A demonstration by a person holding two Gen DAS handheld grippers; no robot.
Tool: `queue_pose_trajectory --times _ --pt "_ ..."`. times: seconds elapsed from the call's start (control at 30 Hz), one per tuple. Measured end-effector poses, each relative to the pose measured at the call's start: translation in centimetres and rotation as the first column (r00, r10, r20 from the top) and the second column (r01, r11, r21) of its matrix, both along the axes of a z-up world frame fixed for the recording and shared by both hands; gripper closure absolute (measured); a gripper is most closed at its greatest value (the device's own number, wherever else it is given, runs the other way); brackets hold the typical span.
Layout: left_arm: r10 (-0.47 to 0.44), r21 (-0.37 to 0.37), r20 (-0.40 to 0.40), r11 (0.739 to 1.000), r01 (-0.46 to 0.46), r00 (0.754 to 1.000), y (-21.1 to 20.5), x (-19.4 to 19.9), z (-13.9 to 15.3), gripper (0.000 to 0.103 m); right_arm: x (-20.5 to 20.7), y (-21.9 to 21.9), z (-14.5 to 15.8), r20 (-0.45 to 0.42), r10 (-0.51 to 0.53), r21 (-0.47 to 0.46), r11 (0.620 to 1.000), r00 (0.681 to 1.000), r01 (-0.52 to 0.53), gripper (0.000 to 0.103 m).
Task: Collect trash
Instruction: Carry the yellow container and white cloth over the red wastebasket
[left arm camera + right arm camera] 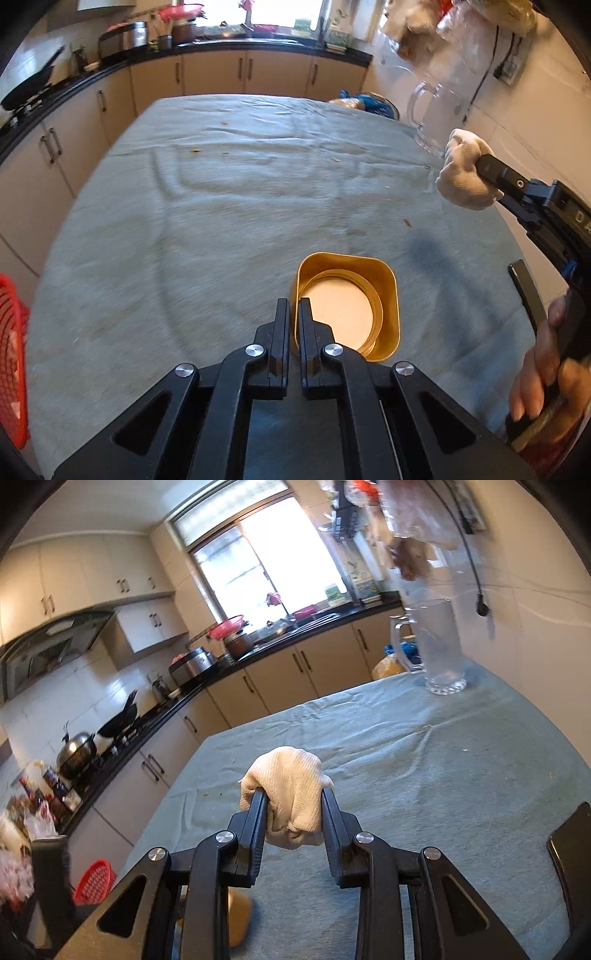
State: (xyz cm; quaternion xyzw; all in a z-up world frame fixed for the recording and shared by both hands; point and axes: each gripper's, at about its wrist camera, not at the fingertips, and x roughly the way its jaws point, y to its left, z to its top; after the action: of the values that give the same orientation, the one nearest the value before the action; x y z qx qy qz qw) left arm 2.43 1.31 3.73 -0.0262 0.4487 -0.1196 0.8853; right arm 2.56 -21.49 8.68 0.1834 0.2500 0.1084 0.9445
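A golden square tin [384, 295] with a pale round bottom stands on the grey-green tablecloth [221, 206]. My left gripper [293, 306] is shut on the tin's left wall, one finger inside and one outside. A corner of the tin [240, 919] shows low in the right wrist view. My right gripper [295, 794] is shut on a wadded white cloth [291, 768] and holds it above the table. In the left wrist view that cloth [463, 170] hangs at the right, with a hand [535, 369] on the gripper's handle. Small crumbs [194, 150] lie scattered on the tablecloth.
A clear glass pitcher [439, 650] stands at the table's far right corner. A dark phone [570, 849] lies at the right edge. A red basket [11, 354] sits off the table's left side. Counters and cabinets [221, 74] run behind and to the left.
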Motion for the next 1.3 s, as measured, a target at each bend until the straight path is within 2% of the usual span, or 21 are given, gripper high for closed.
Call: queue_pose_trajectory --times 0.3,0.67,0.83,1.0,1.17,1.3 --pt "0.078 0.016 0.078 0.997 -0.079 0.994 4.0 -2.8 0.4 0.099 -0.4 4.0 -0.2 0.023 0.120 -0.116 0.986 0.992 -0.117 0.073" --pt "0.119 0.019 0.117 0.992 -0.122 0.986 6.4 -5.0 0.5 0.099 -0.3 5.9 -1.1 -0.003 0.166 -0.183 0.969 0.986 -0.163 0.073" --pt "0.128 0.011 0.132 0.991 -0.131 0.983 7.4 -6.2 0.8 0.099 -0.2 6.3 -1.3 -0.043 0.175 -0.142 0.973 0.984 -0.179 0.073" --pt "0.139 -0.005 0.154 0.990 -0.140 0.978 8.6 -7.3 1.5 0.099 -2.0 7.4 -1.2 -0.066 0.198 -0.103 0.974 0.978 -0.204 0.073" --pt "0.162 -0.035 0.180 0.987 -0.158 0.970 10.5 -8.4 2.4 0.099 -3.5 10.6 -0.9 -0.083 0.264 -0.089 0.958 0.961 -0.271 0.073" --pt "0.216 -0.061 0.210 0.976 -0.208 0.954 13.6 -9.7 3.5 0.099 -3.8 14.0 -0.2 -0.088 0.311 -0.091 0.943 0.946 -0.319 0.073"
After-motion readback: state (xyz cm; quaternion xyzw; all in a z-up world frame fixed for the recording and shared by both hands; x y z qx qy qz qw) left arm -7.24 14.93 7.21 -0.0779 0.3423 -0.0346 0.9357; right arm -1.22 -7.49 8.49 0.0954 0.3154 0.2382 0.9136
